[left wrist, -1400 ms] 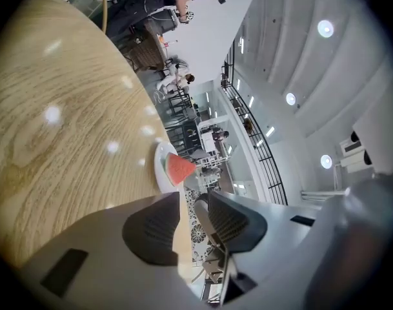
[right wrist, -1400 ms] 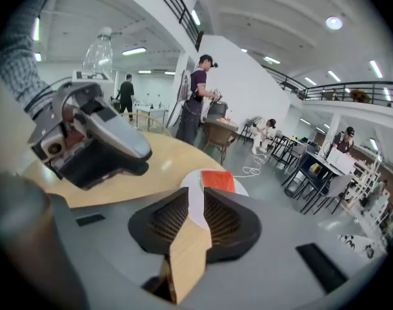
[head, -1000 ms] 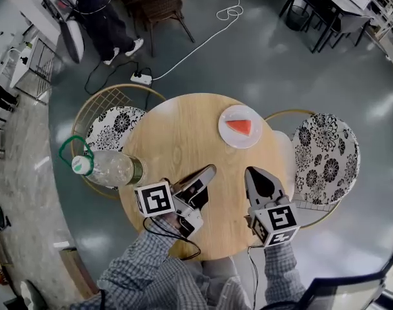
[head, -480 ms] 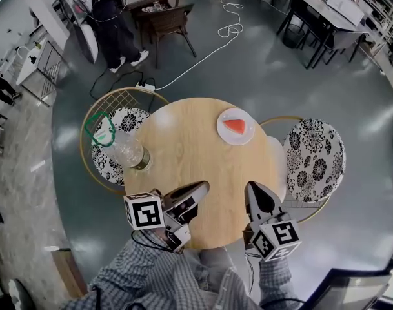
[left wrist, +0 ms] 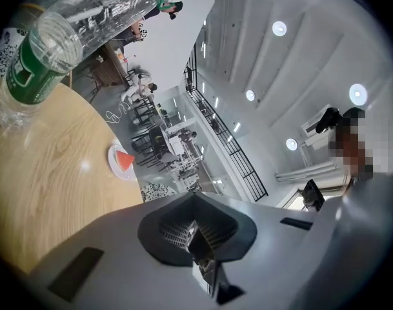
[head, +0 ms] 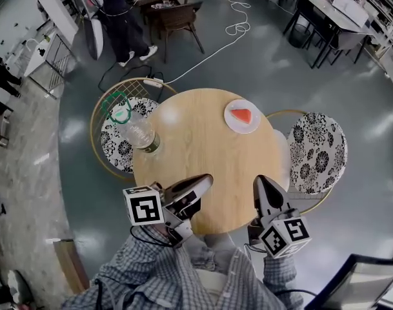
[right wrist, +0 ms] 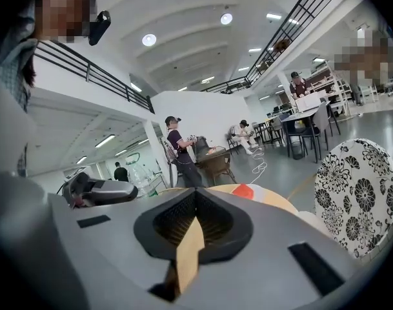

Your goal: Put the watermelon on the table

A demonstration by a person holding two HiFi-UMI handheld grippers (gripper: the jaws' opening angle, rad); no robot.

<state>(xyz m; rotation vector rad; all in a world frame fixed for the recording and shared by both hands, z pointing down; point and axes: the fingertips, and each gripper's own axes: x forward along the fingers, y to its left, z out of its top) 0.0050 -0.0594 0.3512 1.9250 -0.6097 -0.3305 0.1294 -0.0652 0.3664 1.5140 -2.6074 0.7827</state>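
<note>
The left gripper [head: 206, 180] has its jaws pressed together with nothing between them; in the left gripper view [left wrist: 197, 232] the two pads meet in a single seam. The right gripper [head: 260, 181] is likewise closed and empty. In the right gripper view [right wrist: 194, 228] only a thin sliver of wood colour shows along the line where the jaws meet. Both grippers sit in the lower middle of the head view over the near edge of the round wooden table [head: 196, 150]. They are side by side but apart, and checked sleeves [head: 151, 273] run off the bottom of the frame behind them.

The watermelon slice [head: 242, 115] lies on a small white plate [head: 231, 123] on the tabletop. It is at the upper right of the table, well apart from both grippers. A clear plastic bottle [head: 139, 133] with a green label and a green carry loop stands at the table's left edge. In the left gripper view the bottle fills the upper left corner.

Two chairs with black-and-white floral cushions flank the table, one at the left [head: 112, 148] and one at the right [head: 317, 152]. A white cable [head: 230, 19] trails across the grey floor at the top of the frame.
</note>
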